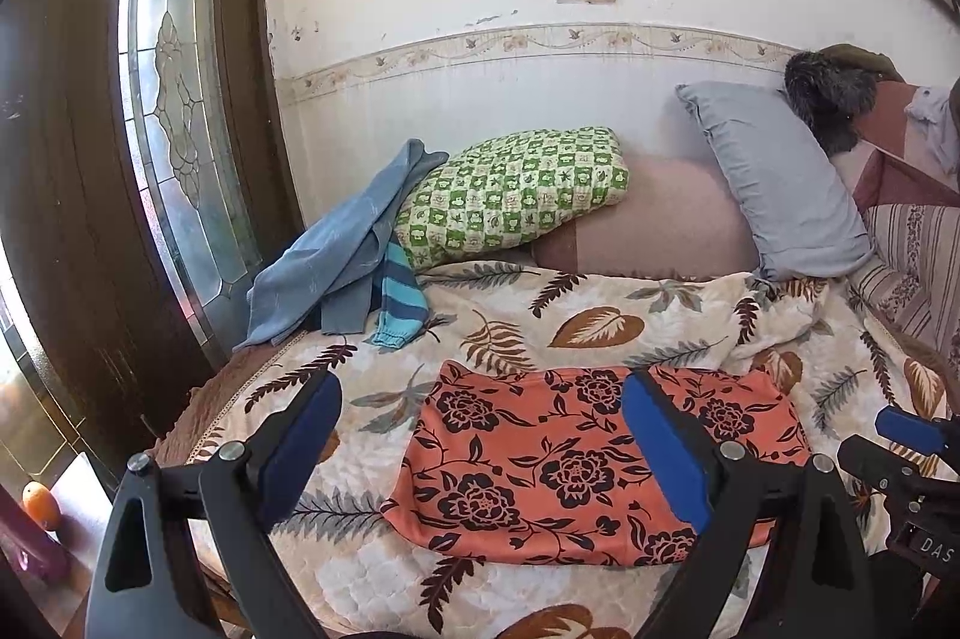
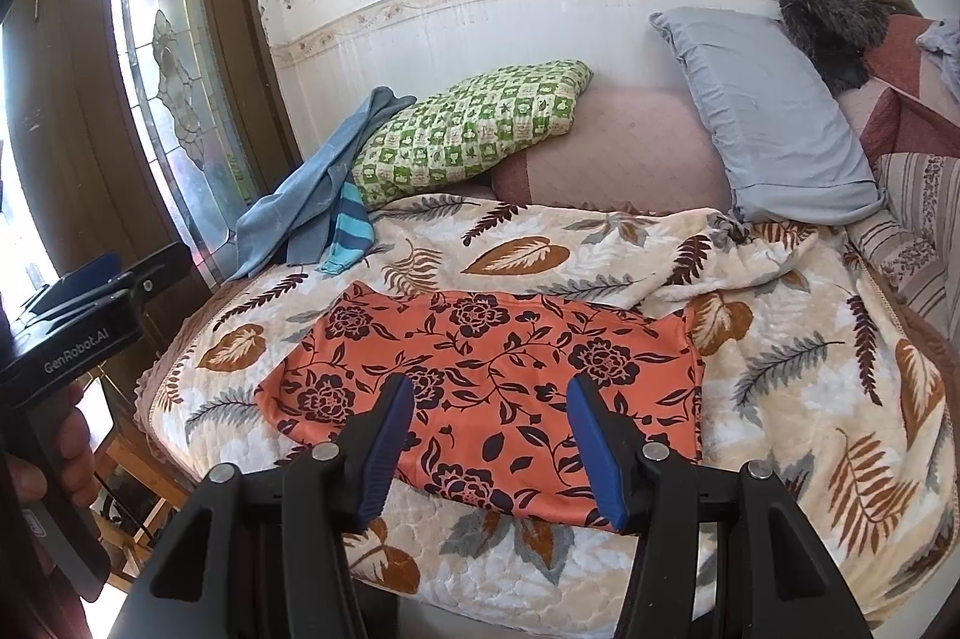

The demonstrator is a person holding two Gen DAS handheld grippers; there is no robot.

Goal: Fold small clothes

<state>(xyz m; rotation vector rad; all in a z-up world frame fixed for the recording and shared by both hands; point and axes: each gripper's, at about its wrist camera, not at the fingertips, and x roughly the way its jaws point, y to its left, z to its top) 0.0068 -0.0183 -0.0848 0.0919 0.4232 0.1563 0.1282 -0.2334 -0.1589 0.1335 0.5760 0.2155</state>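
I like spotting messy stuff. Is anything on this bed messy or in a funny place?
Yes. Blue clothes lie in a crumpled heap at the bed's far corner, half draped over the green checked pillow. The leaf blanket is bunched up near the grey pillow. The orange flowered cloth lies flat and tidy.

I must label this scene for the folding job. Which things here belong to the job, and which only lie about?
Job: orange floral cloth, flat on the leaf-print blanket; left gripper and right gripper, both open.

Lying about: green checked pillow, grey pillow, blue clothes at the bed's far corner.
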